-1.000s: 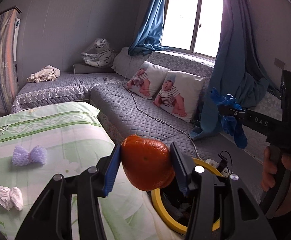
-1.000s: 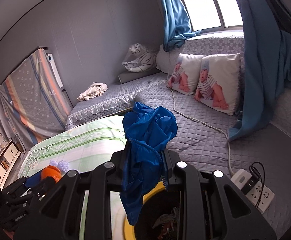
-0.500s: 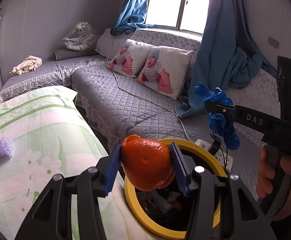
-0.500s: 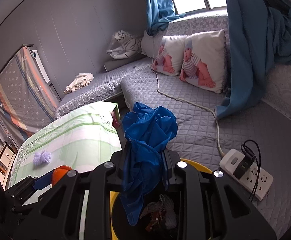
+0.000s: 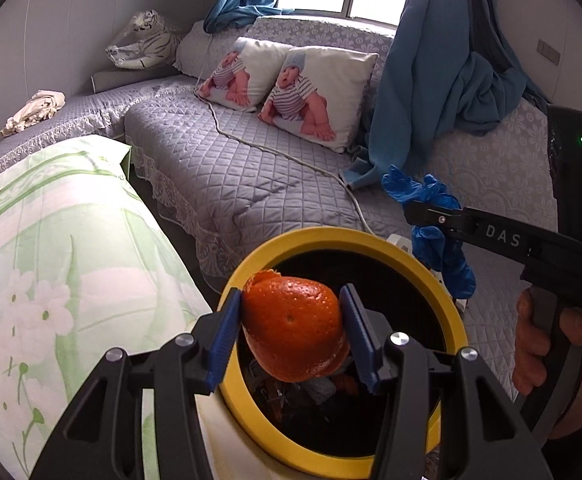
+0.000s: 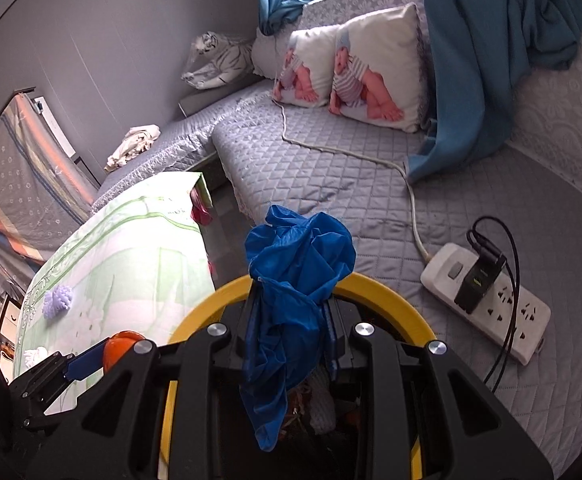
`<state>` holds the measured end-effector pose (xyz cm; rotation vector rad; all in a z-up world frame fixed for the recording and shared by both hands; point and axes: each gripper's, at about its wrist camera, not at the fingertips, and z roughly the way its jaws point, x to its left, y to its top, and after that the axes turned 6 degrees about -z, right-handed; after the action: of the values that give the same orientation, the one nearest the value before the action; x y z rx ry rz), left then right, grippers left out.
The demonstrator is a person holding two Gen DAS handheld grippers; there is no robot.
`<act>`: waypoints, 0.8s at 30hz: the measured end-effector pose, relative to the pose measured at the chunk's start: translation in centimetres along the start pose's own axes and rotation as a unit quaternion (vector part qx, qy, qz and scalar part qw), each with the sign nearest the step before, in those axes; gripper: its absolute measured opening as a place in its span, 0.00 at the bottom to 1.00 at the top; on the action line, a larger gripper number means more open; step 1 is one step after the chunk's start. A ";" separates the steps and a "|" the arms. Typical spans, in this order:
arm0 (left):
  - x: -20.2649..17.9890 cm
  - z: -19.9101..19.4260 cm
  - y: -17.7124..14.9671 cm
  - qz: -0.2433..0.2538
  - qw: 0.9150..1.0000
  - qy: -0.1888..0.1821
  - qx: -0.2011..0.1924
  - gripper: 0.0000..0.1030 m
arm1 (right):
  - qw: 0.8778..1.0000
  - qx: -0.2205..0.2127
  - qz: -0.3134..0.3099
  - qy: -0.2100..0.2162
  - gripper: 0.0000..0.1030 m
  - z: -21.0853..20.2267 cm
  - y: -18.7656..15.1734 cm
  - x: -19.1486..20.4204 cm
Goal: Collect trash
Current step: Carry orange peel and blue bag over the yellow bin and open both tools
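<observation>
Pinching a hollow orange peel (image 5: 293, 338) at lower centre, the left gripper (image 5: 291, 336) hung over the yellow-rimmed round bin (image 5: 449, 312); the right gripper (image 6: 291, 320) clamped a crumpled blue plastic glove (image 6: 295, 280) above it.

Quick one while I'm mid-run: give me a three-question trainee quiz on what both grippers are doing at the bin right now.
1. True or false: the left gripper is empty.
2. What does the right gripper hold? A) a white tissue B) a crumpled blue glove C) a power strip
3. Fill in: both loads hang over the bin with the ____ rim.

Key
1. False: its blue fingers clamp an orange peel.
2. B: the blue glove is pinched between its fingers.
3. Yellow: the yellow-rimmed bin already has trash inside.
</observation>
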<state>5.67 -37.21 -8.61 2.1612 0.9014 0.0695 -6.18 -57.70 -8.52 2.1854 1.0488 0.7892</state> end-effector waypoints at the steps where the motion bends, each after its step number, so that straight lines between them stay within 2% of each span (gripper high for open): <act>1: -0.1 0.2 -0.1 0.001 1.000 0.000 0.003 0.46 | 1.000 0.003 0.003 -0.001 0.24 0.2 -0.2 -0.2; 5: -0.3 0.6 -0.5 0.004 1.000 -0.002 0.008 0.47 | 1.000 0.008 0.011 -0.001 0.25 0.4 -0.5 -0.7; 9: -0.3 0.7 -0.3 0.000 1.000 -0.005 0.009 0.49 | 1.000 0.005 0.018 -0.005 0.33 0.3 -0.5 -1.1; 11: -0.2 0.5 -0.2 -0.005 1.000 -0.005 0.005 0.58 | 1.000 0.001 0.022 -0.010 0.39 0.2 -0.3 -1.2; 12: 0.0 0.3 -0.1 -0.010 1.000 -0.003 0.003 0.67 | 1.000 0.000 0.024 -0.011 0.44 0.2 -0.2 -1.4; 13: 0.2 0.2 0.0 -0.015 1.000 -0.001 0.000 0.71 | 1.000 -0.002 0.028 -0.013 0.46 0.1 -0.2 -1.6; 20: 1.6 -1.1 0.2 -0.036 0.999 0.014 -0.025 0.79 | 0.999 -0.014 0.044 -0.018 0.54 -0.6 0.1 -2.5; 22: 2.5 -1.8 0.4 -0.048 0.998 0.024 -0.035 0.85 | 0.999 -0.019 0.044 -0.016 0.60 -0.8 0.1 -2.5; 24: 3.4 -2.5 0.6 -0.058 0.996 0.042 -0.049 0.86 | 0.999 -0.027 0.040 -0.012 0.67 -1.1 0.2 -2.2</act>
<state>7.78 -33.70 -7.25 2.0239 1.0474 0.1461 -8.01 -59.34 -8.16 2.1965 0.9234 0.8147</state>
